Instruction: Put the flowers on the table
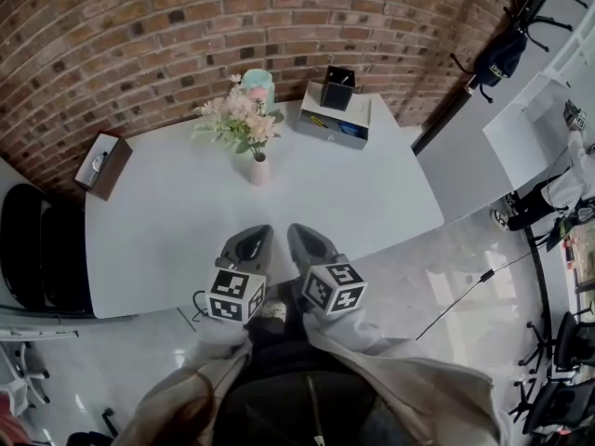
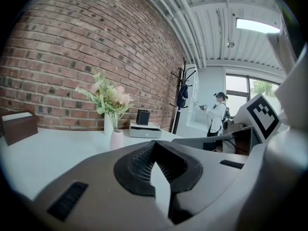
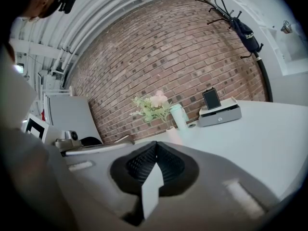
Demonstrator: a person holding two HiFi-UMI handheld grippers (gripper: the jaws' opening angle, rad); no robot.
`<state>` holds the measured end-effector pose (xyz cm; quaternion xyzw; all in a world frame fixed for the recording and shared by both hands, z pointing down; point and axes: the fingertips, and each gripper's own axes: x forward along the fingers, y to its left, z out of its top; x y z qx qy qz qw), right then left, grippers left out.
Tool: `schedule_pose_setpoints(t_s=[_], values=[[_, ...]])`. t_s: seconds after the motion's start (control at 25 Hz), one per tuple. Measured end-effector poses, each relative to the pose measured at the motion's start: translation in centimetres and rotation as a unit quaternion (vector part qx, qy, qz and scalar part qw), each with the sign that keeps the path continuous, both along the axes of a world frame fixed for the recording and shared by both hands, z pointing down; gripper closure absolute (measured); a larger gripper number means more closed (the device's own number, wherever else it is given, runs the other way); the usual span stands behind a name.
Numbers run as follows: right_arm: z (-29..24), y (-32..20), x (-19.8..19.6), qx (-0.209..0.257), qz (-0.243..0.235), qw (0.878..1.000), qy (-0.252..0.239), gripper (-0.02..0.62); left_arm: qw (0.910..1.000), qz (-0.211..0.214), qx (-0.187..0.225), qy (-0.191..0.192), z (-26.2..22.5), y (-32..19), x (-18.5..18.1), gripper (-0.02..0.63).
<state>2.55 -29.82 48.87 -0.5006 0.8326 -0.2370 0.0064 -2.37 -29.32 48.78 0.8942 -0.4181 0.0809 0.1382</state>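
Observation:
A bunch of pale pink and white flowers point(image 1: 237, 119) stands upright in a small white vase point(image 1: 257, 168) on the white table point(image 1: 167, 240), towards the back middle. Both grippers hover side by side at the table's near edge, well short of the vase. My left gripper point(image 1: 249, 236) is shut with nothing in it, and so is my right gripper point(image 1: 302, 234). In the left gripper view the flowers point(image 2: 108, 96) and vase point(image 2: 116, 139) rise beyond the shut left gripper point(image 2: 154, 147). In the right gripper view the flowers point(image 3: 151, 105) stand past the shut right gripper point(image 3: 155, 147).
A brown tissue box point(image 1: 100, 163) lies at the table's left corner. A grey drawer box point(image 1: 333, 121) with a black holder point(image 1: 337, 87) sits at the back right, and a teal cup point(image 1: 258, 84) stands behind the flowers. Black chairs point(image 1: 23, 249) stand at the left. A person point(image 2: 217, 115) stands far off.

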Motion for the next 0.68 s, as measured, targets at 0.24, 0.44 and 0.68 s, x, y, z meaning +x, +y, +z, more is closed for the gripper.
schedule_pose_setpoints(t_s=[0.24, 0.44, 0.68], values=[[0.4, 0.9, -0.1, -0.006, -0.005, 1.000, 0.006, 0.595, 0.9999, 0.008, -0.006, -0.001, 0.5, 0.6, 0.5, 0.603], [0.8, 1.3, 0.0, -0.006, -0.009, 1.000, 0.013, 0.595, 0.9999, 0.012, -0.004, -0.001, 0.7, 0.7, 1.1, 0.603], [0.2, 1.3, 0.8, -0.003, -0.002, 1.000, 0.013, 0.595, 0.9998, 0.019, -0.001, -0.007, 0.2, 0.9, 1.5, 0.603]])
